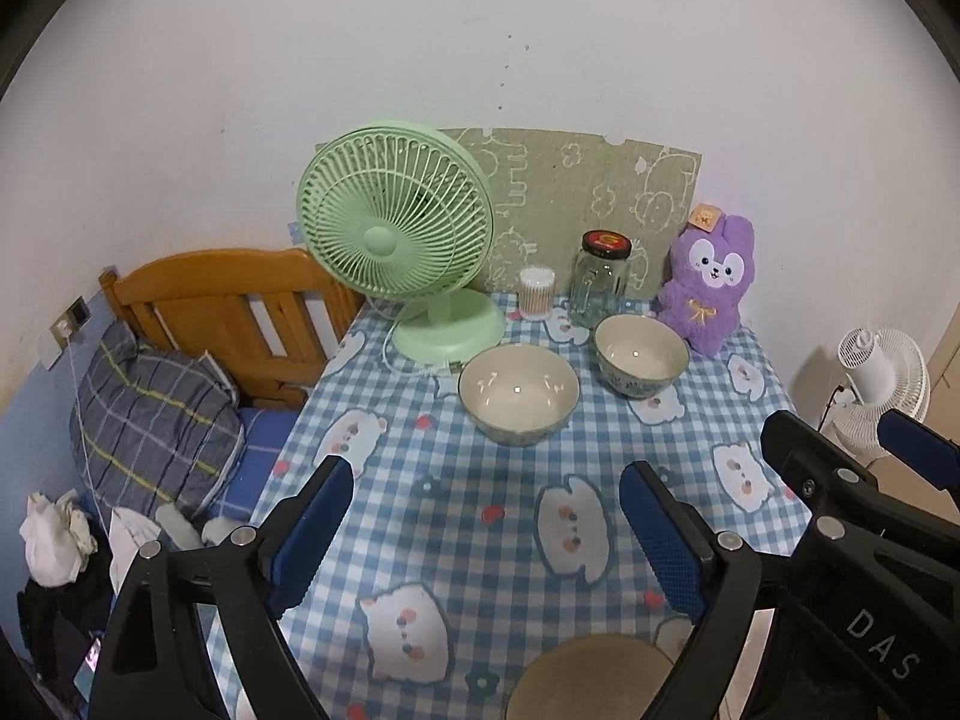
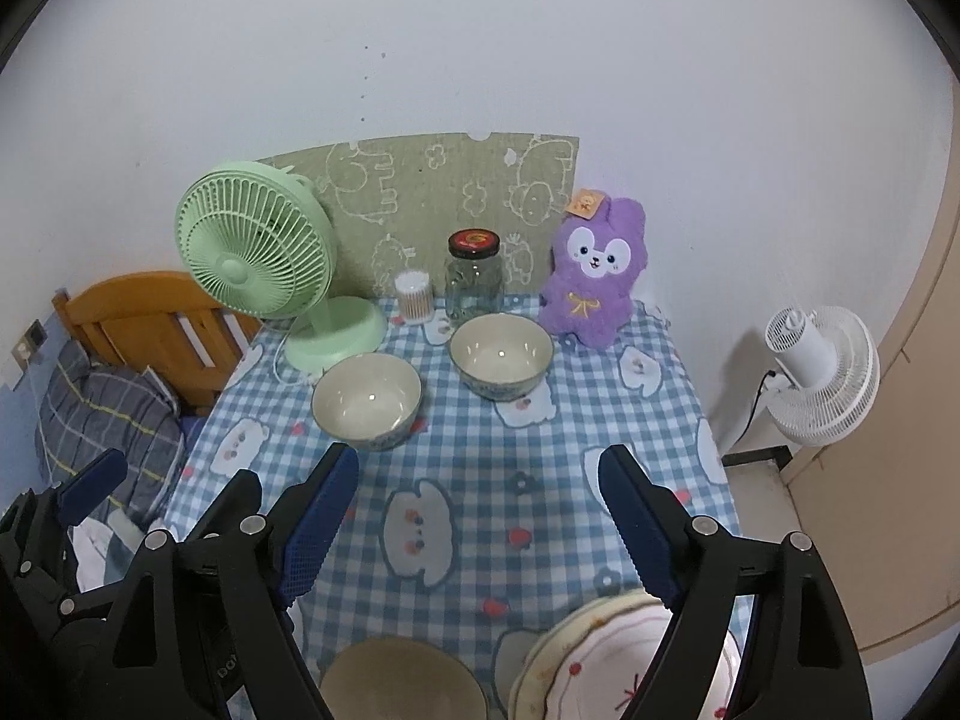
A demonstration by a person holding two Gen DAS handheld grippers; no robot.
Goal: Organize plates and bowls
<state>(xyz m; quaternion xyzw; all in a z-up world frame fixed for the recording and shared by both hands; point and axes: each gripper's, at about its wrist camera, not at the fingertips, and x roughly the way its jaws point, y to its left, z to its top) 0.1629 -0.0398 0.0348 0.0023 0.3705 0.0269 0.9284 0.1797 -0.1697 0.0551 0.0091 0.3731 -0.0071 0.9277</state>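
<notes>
- The tan bowl (image 1: 591, 681) at 6 o'clock in the left wrist view is cut off by the lower edge and blurred.
- The patterned plate (image 2: 606, 669) at 5 o'clock in the right wrist view is cut off by the lower edge; a gripper finger covers its right side.
- The jar (image 2: 474, 285) contents are too small to identify.
- The wall outlet (image 1: 67, 324) at 9 o'clock is too small to read.

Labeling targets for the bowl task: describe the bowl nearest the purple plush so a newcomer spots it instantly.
Start at the purple plush bunny against the wall, at the back of the checked tablecloth. The bowl sits just in front of it and the glass jar. Unlike the other bowl by the green fan, it is farther back.
</notes>
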